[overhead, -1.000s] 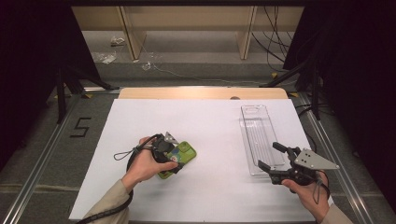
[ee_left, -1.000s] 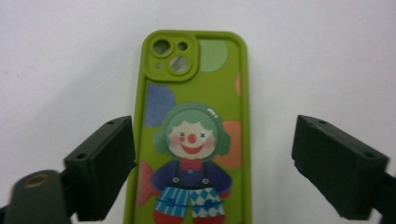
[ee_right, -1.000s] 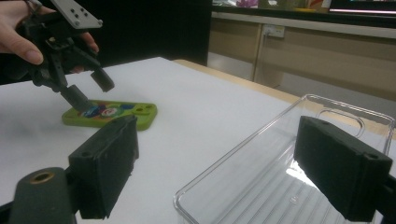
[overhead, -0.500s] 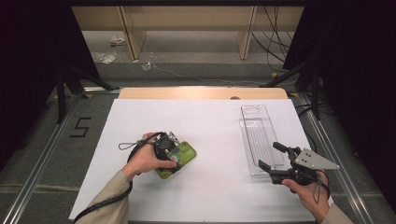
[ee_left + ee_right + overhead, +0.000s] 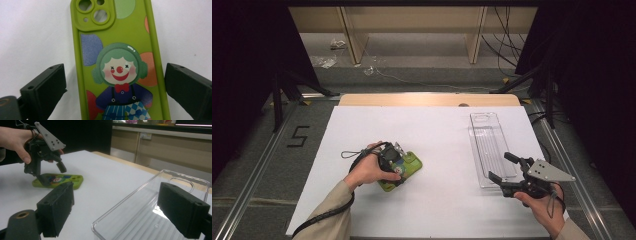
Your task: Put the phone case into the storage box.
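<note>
A lime-green phone case printed with a clown lies flat on the white table, left of centre. My left gripper points down over it. In the left gripper view the case lies between the two jaws of that gripper; the jaws have just been opening, and neither pad touches the case. The right gripper view also has the case and the left gripper above it. My right gripper hovers open and empty at the near end of a clear plastic tray, seen close up in the right gripper view.
A white sheet covers the table, with a wooden strip along its far edge. The tray stands lengthwise at the right. Metal rails run along both sides, and dark stands and cables lie on the floor beyond.
The left hand has shifted slightly and sunk a little over the green case. The right hand and the tray have stayed put.
</note>
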Demonstrator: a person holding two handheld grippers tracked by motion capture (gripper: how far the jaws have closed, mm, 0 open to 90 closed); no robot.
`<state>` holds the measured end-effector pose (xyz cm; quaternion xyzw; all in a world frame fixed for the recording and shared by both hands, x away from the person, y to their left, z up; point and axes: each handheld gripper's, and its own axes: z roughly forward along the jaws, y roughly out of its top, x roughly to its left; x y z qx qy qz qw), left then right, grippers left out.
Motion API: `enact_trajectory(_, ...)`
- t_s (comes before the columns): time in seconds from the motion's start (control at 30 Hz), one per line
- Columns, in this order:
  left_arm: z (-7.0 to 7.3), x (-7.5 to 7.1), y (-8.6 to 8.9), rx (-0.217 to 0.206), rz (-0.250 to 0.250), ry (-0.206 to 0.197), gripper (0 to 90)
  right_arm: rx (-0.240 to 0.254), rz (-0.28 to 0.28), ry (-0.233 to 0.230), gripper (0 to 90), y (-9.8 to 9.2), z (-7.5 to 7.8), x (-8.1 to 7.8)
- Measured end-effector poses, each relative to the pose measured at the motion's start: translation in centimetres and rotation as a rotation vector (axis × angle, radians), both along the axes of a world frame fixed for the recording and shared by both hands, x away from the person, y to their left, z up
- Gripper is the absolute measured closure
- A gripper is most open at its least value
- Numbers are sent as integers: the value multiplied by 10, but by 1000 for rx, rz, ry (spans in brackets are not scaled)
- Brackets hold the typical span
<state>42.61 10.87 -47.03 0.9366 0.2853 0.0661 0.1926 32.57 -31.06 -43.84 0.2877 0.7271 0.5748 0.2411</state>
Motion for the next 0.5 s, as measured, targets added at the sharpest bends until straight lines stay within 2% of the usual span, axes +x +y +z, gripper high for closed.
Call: enact_trajectory(0.5, -4, 4, -5, 22, -16, 29, 59, -5, -2, 2, 148, 0, 0, 0)
